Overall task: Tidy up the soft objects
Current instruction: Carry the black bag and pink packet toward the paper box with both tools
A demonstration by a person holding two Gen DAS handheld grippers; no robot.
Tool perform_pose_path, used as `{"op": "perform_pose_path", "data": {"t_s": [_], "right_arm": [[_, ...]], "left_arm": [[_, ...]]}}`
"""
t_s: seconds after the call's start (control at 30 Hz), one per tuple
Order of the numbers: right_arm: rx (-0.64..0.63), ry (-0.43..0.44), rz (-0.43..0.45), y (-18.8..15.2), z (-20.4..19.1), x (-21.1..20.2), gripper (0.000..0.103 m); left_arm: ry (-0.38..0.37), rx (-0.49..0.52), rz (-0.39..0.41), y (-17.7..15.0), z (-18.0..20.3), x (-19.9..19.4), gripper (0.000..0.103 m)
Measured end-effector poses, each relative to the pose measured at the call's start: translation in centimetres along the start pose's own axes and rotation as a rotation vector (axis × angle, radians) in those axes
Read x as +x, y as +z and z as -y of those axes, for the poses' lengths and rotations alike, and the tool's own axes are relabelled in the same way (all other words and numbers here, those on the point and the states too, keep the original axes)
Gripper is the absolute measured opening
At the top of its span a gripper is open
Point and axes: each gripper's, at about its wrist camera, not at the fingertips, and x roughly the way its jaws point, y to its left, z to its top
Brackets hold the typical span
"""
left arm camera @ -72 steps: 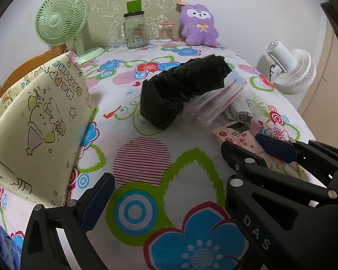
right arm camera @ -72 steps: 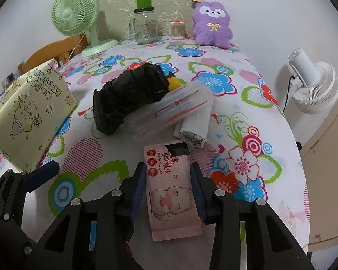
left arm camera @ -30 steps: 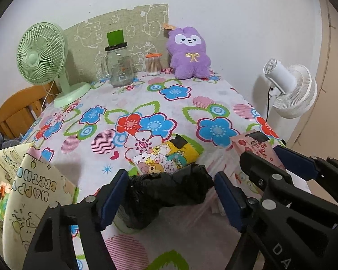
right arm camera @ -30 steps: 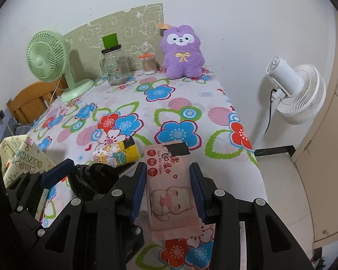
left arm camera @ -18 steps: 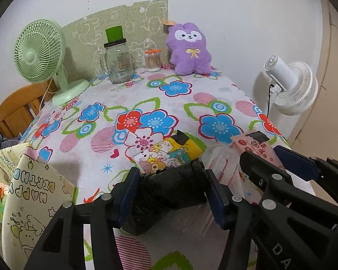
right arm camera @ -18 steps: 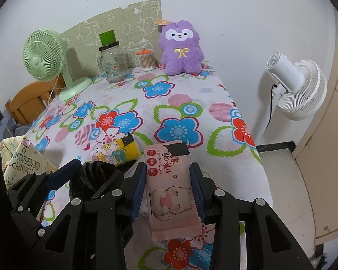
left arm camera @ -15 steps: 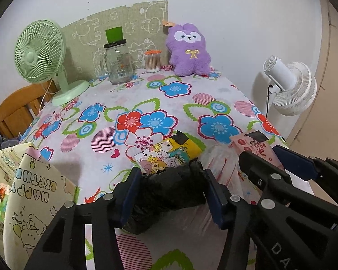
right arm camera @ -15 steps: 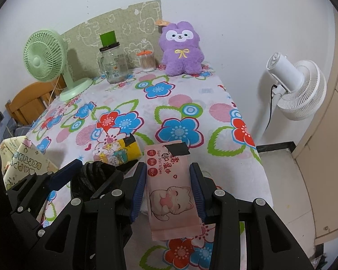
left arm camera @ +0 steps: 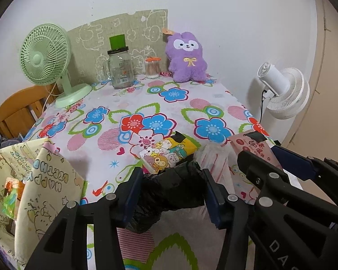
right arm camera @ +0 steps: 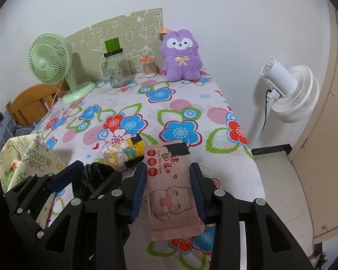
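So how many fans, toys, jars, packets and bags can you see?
Fans: 2 (green desk fan, white fan)
Plush toys: 1 (purple plush)
Jars: 2 (glass mug jar, cotton swab jar)
Packets: 2 (pink wipes pack, yellow cartoon tissue pack)
Bags: 2 (black plastic bag, birthday gift bag)
Total: 9

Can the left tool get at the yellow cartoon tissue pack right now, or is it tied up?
Probably not yet. The left tool is shut on the black plastic bag, which fills its jaws. The yellow tissue pack lies just beyond, on the table, uncovered on top.
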Motion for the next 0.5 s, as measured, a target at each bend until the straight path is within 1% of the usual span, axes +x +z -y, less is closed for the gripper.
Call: {"op": "perform_pose_path", "data": {"t_s": [0.5], "right_arm": [[-0.005, -0.009, 0.040, -0.7, -1.4, -3.7, 0.042]], "left_arm": [[-0.011, 0.006, 0.044, -0.7, -0.6, -3.9, 0.053]]}}
